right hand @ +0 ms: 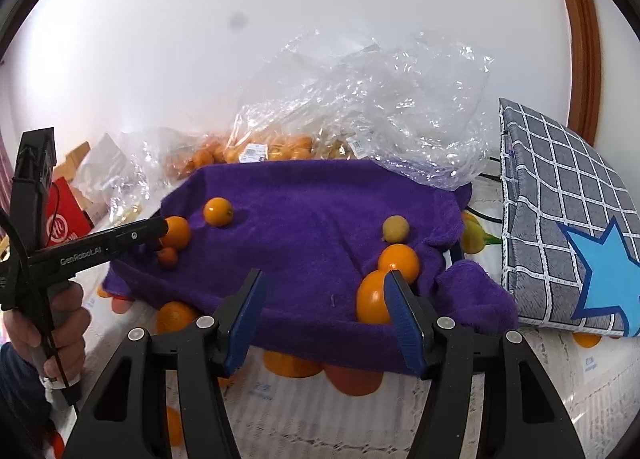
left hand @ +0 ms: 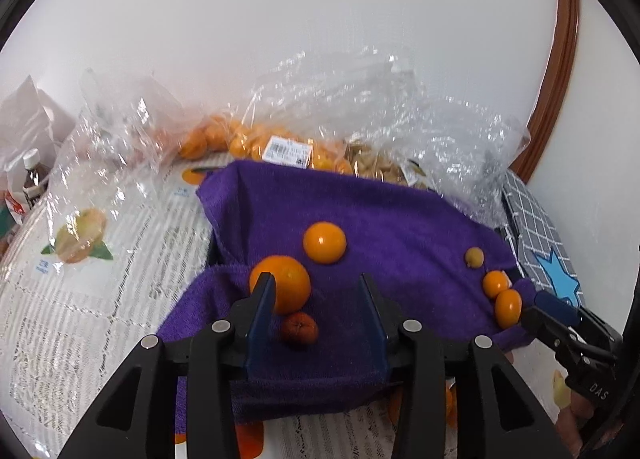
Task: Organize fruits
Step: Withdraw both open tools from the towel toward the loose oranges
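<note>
A purple towel (left hand: pixel 380 211) (right hand: pixel 304 227) lies over a tray and carries loose fruit. My left gripper (left hand: pixel 316 287) is open above its left part, its left finger beside a large orange (left hand: pixel 286 283) (right hand: pixel 176 233); a small dark reddish fruit (left hand: pixel 300 327) (right hand: pixel 167 257) lies between the fingers. Another orange (left hand: pixel 325 241) (right hand: pixel 218 211) sits further back. My right gripper (right hand: pixel 326 283) is open over the towel's near edge, its right finger against an orange (right hand: pixel 372 299) (left hand: pixel 508 307). Behind are a second orange (right hand: pixel 399 262) (left hand: pixel 495 283) and a pale yellow fruit (right hand: pixel 396 229) (left hand: pixel 474 257).
Clear plastic bags (left hand: pixel 400 99) (right hand: pixel 380 99) with several oranges (left hand: pixel 224 139) lie behind the towel by the white wall. A grey checked bag with a blue star (right hand: pixel 560 219) (left hand: pixel 540 235) stands at the right. A fruit-print tablecloth (left hand: pixel 80 279) covers the table. Bottles (left hand: pixel 32 175) stand far left.
</note>
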{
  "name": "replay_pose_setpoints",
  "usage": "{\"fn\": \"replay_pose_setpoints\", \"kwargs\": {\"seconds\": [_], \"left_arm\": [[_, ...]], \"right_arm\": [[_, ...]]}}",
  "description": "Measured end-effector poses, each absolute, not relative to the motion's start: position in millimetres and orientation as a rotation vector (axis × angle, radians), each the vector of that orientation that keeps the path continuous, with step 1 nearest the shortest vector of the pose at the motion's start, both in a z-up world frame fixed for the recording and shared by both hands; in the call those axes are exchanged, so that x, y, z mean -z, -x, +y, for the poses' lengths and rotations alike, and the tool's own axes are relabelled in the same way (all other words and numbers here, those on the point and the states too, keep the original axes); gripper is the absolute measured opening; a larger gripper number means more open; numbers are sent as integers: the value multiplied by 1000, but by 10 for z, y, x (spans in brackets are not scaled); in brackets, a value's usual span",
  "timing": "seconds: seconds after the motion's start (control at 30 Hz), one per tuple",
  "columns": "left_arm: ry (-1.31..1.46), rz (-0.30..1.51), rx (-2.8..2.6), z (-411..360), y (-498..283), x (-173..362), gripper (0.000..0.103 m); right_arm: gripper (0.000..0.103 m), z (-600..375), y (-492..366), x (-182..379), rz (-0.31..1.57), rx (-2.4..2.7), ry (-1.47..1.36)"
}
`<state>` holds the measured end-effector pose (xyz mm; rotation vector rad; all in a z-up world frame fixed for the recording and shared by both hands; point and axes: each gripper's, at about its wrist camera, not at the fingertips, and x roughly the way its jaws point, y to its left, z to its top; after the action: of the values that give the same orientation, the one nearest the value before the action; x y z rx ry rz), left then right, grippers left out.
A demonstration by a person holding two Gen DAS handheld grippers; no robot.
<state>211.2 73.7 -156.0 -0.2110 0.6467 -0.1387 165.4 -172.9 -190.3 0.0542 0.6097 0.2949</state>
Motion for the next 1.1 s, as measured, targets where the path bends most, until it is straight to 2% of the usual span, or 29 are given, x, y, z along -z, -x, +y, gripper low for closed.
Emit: {"fn": "replay_pose_setpoints", "kwargs": {"seconds": [0.37,1.1], "left_arm": [[197,605,137,708,-2072,1520,40],[221,578,172,738,-2007,1465,40]], "right_arm": [[61,-1807,-1368,1881,585,-245,-103],[61,-1721,-1219,1965,747,-231,-78]]}}
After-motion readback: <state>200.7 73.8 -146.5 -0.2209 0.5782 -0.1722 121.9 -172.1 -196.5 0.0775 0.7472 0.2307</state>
